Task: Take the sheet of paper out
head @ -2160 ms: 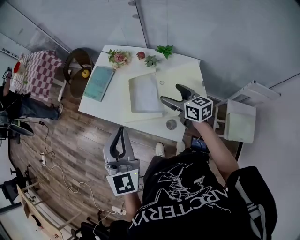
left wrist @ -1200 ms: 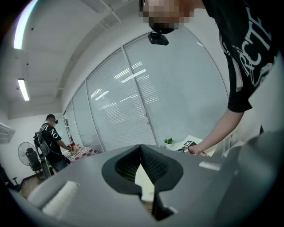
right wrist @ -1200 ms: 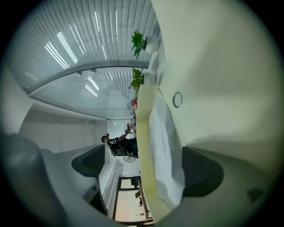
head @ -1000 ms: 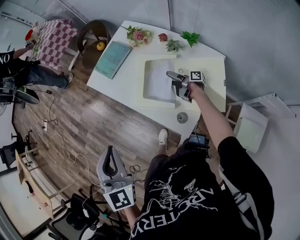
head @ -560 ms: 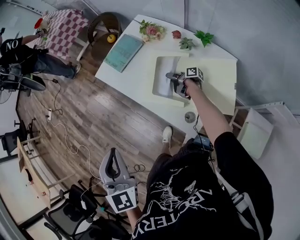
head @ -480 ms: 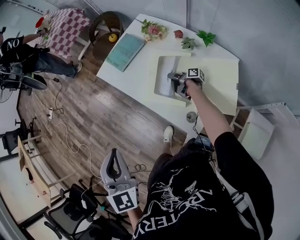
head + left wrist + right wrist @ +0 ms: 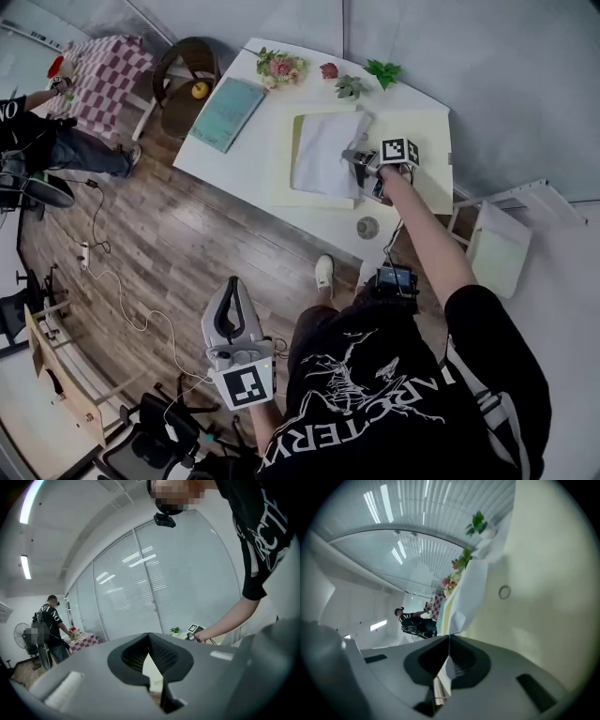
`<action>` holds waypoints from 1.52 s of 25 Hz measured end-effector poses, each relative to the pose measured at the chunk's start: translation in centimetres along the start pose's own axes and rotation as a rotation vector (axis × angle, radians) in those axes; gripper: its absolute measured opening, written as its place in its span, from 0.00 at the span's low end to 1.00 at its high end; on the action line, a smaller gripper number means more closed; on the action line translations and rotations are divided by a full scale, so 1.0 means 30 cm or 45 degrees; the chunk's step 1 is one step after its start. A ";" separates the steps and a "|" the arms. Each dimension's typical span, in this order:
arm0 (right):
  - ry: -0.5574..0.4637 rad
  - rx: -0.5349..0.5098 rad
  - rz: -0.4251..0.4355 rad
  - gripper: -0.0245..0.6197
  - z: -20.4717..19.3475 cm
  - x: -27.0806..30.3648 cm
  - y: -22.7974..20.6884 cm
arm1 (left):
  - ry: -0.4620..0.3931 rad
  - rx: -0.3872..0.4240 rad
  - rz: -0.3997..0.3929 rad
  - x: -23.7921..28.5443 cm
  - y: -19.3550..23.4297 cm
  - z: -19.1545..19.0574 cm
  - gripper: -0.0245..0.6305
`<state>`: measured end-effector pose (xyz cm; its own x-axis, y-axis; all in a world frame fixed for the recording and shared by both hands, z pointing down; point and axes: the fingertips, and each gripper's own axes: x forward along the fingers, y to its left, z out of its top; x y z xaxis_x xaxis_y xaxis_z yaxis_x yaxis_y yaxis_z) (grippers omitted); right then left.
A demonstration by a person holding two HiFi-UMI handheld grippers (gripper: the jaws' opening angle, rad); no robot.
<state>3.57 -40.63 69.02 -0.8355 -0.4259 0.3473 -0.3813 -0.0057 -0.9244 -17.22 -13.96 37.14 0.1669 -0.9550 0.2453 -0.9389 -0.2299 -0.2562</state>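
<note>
One thin white sheet of paper (image 7: 323,150) is pinched at its edge between the closed right tongs (image 7: 449,638). The sheet is limp and creased, and it bends up off the flat, pale-yellow rectangular folder (image 7: 281,183) lying on the smooth white surface (image 7: 230,164). The left tongs (image 7: 149,635), matte grey with textured inner faces, are closed on nothing, low over the wood-plank floor (image 7: 187,244).

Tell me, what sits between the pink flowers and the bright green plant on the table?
Two small things, seen in the head view: a reddish piece next to the flowers, then a grey-green plant.
</note>
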 end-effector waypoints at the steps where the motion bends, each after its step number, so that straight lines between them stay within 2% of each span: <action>1: -0.026 -0.043 -0.002 0.07 0.010 -0.055 0.025 | -0.017 -0.006 -0.041 0.019 -0.015 0.005 0.05; 8: -0.224 -0.337 -0.015 0.07 -0.032 -0.444 0.263 | -0.173 0.030 -0.298 0.114 -0.080 0.074 0.05; 15: -0.552 -0.822 -0.055 0.07 -0.181 -0.752 0.605 | -0.292 0.055 -0.383 0.158 -0.038 0.149 0.05; 21: -0.771 -1.147 -0.217 0.07 -0.293 -0.900 0.823 | -0.371 0.032 -0.421 0.194 -0.042 0.214 0.06; 25: -0.879 -1.455 -0.390 0.07 -0.343 -0.965 0.962 | -0.405 0.050 -0.439 0.203 -0.079 0.255 0.05; 28: -0.970 -1.630 -0.516 0.07 -0.375 -1.005 1.052 | -0.436 0.047 -0.442 0.205 -0.091 0.293 0.06; 31: -1.006 -1.724 -0.597 0.07 -0.387 -1.026 1.079 | -0.457 0.046 -0.436 0.213 -0.108 0.316 0.05; 38: -1.014 -1.733 -0.549 0.07 -0.362 -1.057 1.078 | -0.460 0.045 -0.417 0.232 -0.146 0.338 0.06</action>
<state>13.42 -17.48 29.82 -0.3421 -0.9390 -0.0354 -0.9270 0.3311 0.1763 -8.89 -21.51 30.50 0.5516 -0.8339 -0.0200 -0.8098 -0.5295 -0.2528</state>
